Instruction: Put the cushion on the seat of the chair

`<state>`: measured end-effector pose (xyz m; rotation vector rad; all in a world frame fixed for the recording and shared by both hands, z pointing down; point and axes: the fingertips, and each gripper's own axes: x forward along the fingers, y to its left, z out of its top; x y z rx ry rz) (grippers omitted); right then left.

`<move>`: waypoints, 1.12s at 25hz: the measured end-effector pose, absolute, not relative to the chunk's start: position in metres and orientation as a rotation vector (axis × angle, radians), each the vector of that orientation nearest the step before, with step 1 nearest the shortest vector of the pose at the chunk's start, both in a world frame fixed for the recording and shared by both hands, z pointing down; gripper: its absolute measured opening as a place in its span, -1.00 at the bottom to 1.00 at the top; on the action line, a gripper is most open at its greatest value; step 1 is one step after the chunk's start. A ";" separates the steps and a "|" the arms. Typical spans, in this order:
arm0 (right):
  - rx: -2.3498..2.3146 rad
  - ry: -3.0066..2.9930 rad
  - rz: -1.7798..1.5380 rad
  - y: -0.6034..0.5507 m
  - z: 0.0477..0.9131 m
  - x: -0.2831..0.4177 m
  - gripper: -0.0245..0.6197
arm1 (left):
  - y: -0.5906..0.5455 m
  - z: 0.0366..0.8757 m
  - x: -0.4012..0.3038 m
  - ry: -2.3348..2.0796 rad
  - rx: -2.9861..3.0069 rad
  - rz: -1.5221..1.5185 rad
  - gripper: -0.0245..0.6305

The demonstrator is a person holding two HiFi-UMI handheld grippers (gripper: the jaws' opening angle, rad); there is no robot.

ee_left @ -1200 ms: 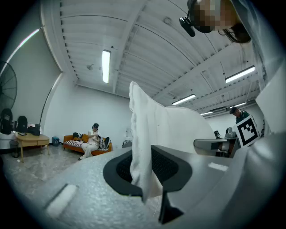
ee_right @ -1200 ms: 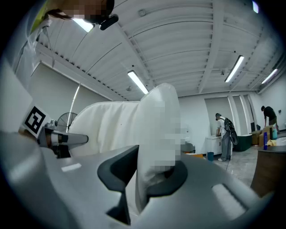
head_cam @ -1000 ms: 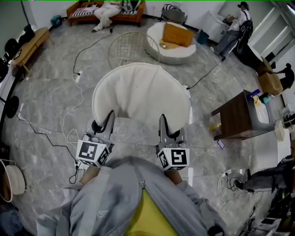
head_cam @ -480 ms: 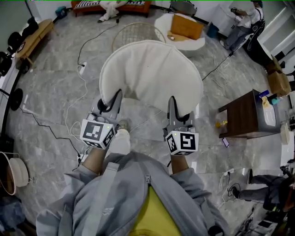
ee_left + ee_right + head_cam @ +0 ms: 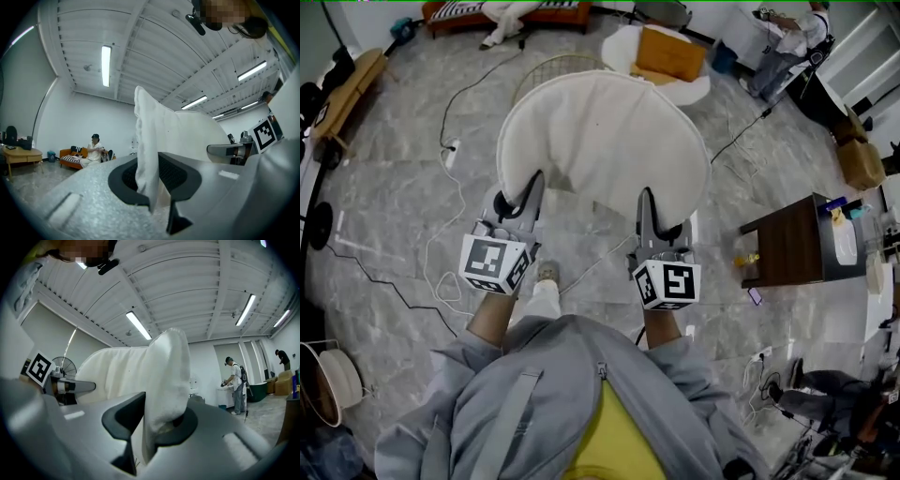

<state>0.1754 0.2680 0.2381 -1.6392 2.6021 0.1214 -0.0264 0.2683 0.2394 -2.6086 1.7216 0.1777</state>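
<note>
In the head view, the cushion is held out level above the floor by its near edge. The left gripper is clamped on the left part of that edge and the right gripper on the right part. The two are set well apart, probably so that the wide pad is kept flat and is not allowed to fold. The wire chair is seen beyond the cushion. Much of its seat is covered by the pad, so how near the two are cannot be told; the cushion is judged not yet set down.

In the left gripper view, the jaws are closed on a thin fold of the white fabric, which is pinched between the pads. The chair is not shown; the right of the picture is blocked by the cushion.

In the right gripper view, a thicker roll of the edge is gripped between the jaws. The chair is hidden here too.
</note>
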 end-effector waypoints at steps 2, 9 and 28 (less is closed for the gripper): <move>-1.644 2.611 0.118 0.236 0.239 0.164 -0.71 | 0.237 0.241 -0.039 1.720 -2.615 0.179 -0.74; -1.673 2.621 0.129 0.130 0.247 0.124 -0.71 | 0.134 0.252 -0.078 1.704 -2.640 0.187 -0.74; -1.766 2.638 0.052 -0.022 0.289 0.102 -0.71 | -0.016 0.296 -0.099 1.693 -2.751 0.178 -0.74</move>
